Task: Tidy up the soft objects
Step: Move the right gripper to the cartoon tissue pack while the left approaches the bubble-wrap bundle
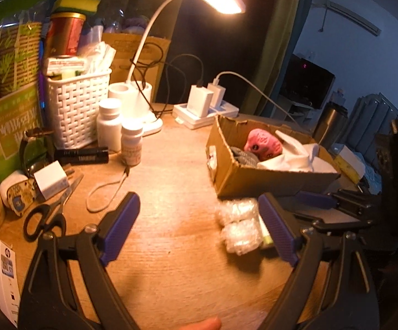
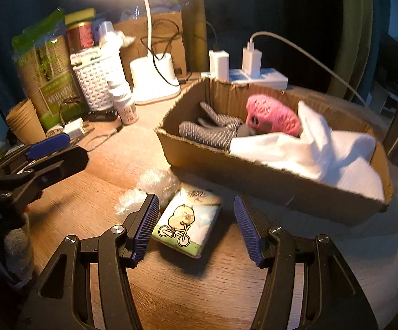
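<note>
Cardboard box serves as the landmark on the tabletop, and it already holds three soft things: a white cloth filling its right half, a pink plush against its back wall, and a grey knitted piece at its left end. By my judgement the sorting is well along but not finished. Just in front of the box, outside it, lie a tissue pack printed with a cartoon chick on a bicycle and, to its left, a crinkled bubble-wrap bundle. The right gripper hovers with fingers spread either side of the tissue pack, not pinching it. The left gripper is in front of the box too, fingers spread wide and holding nothing, the bubble wrap just inside its right finger.
</note>
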Available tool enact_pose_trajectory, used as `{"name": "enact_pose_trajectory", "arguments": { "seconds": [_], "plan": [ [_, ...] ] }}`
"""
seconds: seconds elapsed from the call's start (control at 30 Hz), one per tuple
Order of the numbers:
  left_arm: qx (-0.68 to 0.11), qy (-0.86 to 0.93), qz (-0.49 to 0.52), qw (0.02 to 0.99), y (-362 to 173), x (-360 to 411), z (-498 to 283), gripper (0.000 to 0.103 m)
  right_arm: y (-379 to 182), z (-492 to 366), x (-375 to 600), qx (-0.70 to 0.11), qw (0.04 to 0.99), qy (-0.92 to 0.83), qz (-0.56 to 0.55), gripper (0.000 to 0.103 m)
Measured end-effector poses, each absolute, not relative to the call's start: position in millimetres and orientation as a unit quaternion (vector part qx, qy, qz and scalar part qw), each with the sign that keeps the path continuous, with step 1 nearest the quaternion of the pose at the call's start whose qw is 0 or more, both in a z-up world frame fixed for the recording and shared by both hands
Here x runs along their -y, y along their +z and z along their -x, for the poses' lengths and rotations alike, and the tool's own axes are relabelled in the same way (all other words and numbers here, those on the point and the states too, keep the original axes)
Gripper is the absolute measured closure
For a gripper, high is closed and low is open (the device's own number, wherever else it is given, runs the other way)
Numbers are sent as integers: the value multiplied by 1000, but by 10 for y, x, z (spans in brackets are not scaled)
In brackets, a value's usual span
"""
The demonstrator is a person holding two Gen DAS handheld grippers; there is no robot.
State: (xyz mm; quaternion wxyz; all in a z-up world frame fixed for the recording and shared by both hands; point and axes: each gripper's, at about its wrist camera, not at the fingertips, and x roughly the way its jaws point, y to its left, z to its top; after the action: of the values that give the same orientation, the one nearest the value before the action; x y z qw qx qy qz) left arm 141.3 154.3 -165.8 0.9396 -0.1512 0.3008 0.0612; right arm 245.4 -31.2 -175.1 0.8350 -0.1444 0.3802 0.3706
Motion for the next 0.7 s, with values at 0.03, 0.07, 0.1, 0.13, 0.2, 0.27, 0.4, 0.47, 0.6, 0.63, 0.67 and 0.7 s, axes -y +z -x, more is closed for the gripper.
{"name": "enact_pose_trajectory", "arguments": {
  "seconds": [0.03, 0.07, 0.1, 0.13, 0.2, 0.27, 0.4, 0.47, 0.6, 0.63, 0.67, 0.7],
  "plan": [
    [-302, 61, 151, 939, -1668, -1542, -1410, 14, -1782, -2463, 300, -384, 834, 369, 144, 43],
    [-304, 61, 151, 939, -1679, -1540, -1402, 14, -1824, -2479, 286, -390, 832, 368, 142, 43],
    [-305, 61, 151, 938, -1690, -1540, -1402, 14, -1853, -2489, 272, -394, 831, 368, 141, 43],
    [-308, 60, 151, 937, -1702, -1539, -1406, 14, -1889, -2500, 260, -398, 829, 367, 140, 43],
    [-313, 60, 150, 936, -1729, -1533, -1418, 14, -1964, -2517, 241, -409, 824, 369, 137, 43],
    [-320, 60, 149, 934, -1763, -1516, -1438, 14, -2019, -2524, 227, -415, 819, 372, 138, 43],
    [-331, 58, 144, 931, -1804, -1454, -1488, 14, -2047, -2529, 226, -416, 813, 382, 139, 43],
    [-336, 56, 139, 930, -1817, -1407, -1527, 14, -2042, -2534, 244, -414, 814, 383, 141, 43],
    [-351, 54, 128, 926, -1865, -1301, -1622, 14, -2050, -2575, 330, -416, 815, 381, 130, 43],
    [-357, 54, 125, 924, -1883, -1265, -1657, 14, -2049, -2583, 349, -416, 816, 381, 129, 43],
    [-361, 53, 122, 923, -1892, -1244, -1679, 14, -2050, -2586, 374, -416, 815, 381, 129, 43],
    [-365, 52, 120, 922, -1905, -1217, -1706, 14, -2052, -2589, 397, -415, 816, 382, 129, 43]
  ]
}}
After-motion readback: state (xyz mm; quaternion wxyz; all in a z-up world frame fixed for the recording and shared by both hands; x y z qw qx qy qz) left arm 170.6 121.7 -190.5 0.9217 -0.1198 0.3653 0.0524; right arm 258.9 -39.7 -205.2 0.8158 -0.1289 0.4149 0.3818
